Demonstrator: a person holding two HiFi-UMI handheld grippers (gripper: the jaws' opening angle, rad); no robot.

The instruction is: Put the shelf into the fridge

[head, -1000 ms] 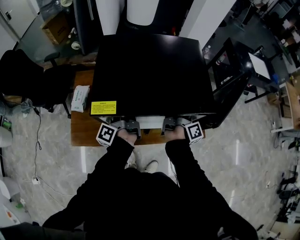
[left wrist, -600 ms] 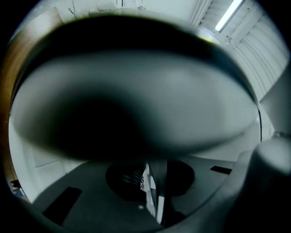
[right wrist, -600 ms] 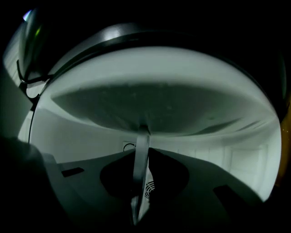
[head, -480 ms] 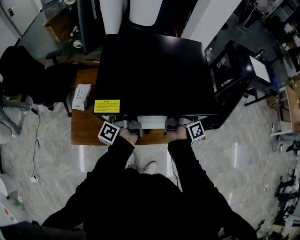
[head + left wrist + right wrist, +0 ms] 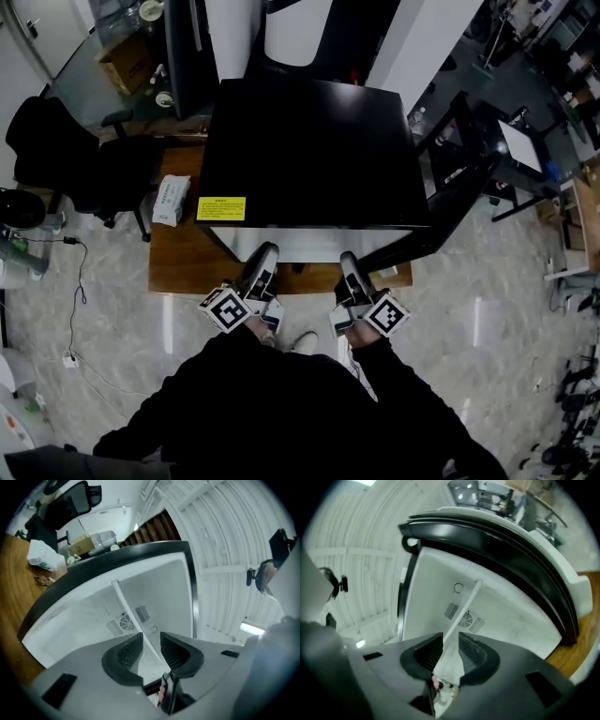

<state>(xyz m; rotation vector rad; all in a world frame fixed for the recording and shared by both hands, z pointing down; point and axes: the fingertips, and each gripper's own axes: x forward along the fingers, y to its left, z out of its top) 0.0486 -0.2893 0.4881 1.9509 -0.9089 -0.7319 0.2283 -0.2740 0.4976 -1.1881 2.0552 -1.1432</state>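
A black mini fridge [image 5: 309,150] stands on a wooden table [image 5: 187,262] with its door [image 5: 445,211] swung open to the right. The white shelf [image 5: 300,246] lies level inside the white cavity. It shows edge-on as a thin white strip in the left gripper view [image 5: 124,602] and the right gripper view [image 5: 466,606]. My left gripper [image 5: 265,255] [image 5: 151,644] and right gripper [image 5: 346,261] [image 5: 450,651] sit just in front of the opening. Their jaws are opening. The shelf's front edge runs between the pads with a gap on each side.
A tissue pack [image 5: 169,200] lies on the table left of the fridge, by a yellow label [image 5: 221,208] on its top. A black chair [image 5: 66,159] stands at the far left. A black stand [image 5: 469,131] is beyond the open door.
Both grippers have drawn back from the fridge's front toward the person. Their jaws have parted from the shelf edge, and the shelf stays inside the fridge.
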